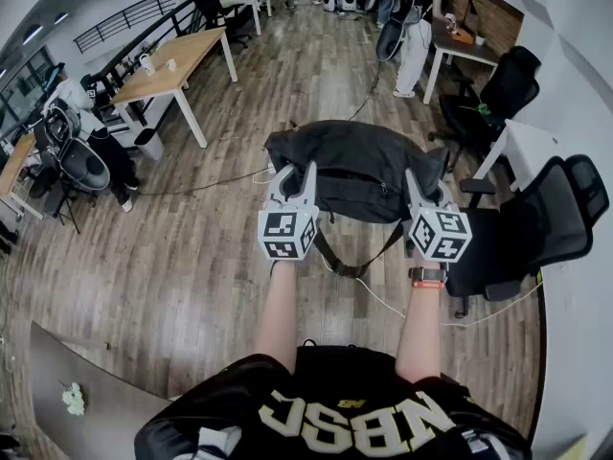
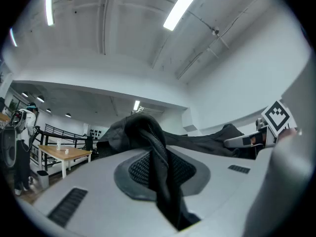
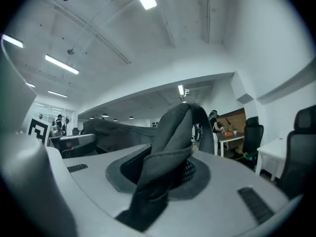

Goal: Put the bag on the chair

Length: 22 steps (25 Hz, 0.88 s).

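While it's hanging mid-air, bag: big black soft fabric bag (image 1: 354, 166), stretched out between both tools above the brown wood-plank floor (image 1: 192, 286), not on the chair yet
Left gripper (image 1: 295, 180): jaws nearly together, pinching a fold at the bag's left end, and the zipper edge runs right between the pads
Right gripper (image 1: 428, 190): same deal, jaws narrow and clamped on a bunched-up fold at the bag's right end
Strap: dark loop (image 1: 359, 264) dangling under the bag, between the two forearms
Chair: black mesh-back office chair (image 1: 536, 228) on the right, just beside the bag's right end
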{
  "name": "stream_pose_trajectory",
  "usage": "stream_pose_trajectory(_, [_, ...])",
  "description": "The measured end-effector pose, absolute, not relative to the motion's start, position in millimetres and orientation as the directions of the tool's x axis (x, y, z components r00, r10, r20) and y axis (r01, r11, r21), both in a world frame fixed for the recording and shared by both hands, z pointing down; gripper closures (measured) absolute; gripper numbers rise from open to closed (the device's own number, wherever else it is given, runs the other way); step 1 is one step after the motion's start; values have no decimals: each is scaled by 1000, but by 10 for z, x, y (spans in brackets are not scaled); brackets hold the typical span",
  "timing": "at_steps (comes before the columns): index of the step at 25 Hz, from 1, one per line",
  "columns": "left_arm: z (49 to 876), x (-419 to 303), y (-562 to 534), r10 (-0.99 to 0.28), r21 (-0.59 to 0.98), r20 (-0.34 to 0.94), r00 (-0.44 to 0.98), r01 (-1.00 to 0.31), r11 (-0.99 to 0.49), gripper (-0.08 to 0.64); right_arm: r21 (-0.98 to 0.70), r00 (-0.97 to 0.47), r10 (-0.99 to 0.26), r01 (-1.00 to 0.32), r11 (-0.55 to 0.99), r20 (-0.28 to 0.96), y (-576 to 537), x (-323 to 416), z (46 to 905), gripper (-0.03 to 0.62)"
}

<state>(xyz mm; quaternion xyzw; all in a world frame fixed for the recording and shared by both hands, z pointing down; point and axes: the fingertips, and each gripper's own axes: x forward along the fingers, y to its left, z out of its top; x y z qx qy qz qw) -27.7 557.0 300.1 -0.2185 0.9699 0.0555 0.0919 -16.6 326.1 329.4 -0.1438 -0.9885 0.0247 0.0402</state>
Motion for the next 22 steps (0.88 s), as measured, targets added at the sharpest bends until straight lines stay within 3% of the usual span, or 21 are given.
stream_pose_trajectory(22, [2970, -93, 5224, -403, 42, -193, -895, -417, 908, 499, -123, -945, 324, 316, 941, 51, 2993, -77, 3355, 488])
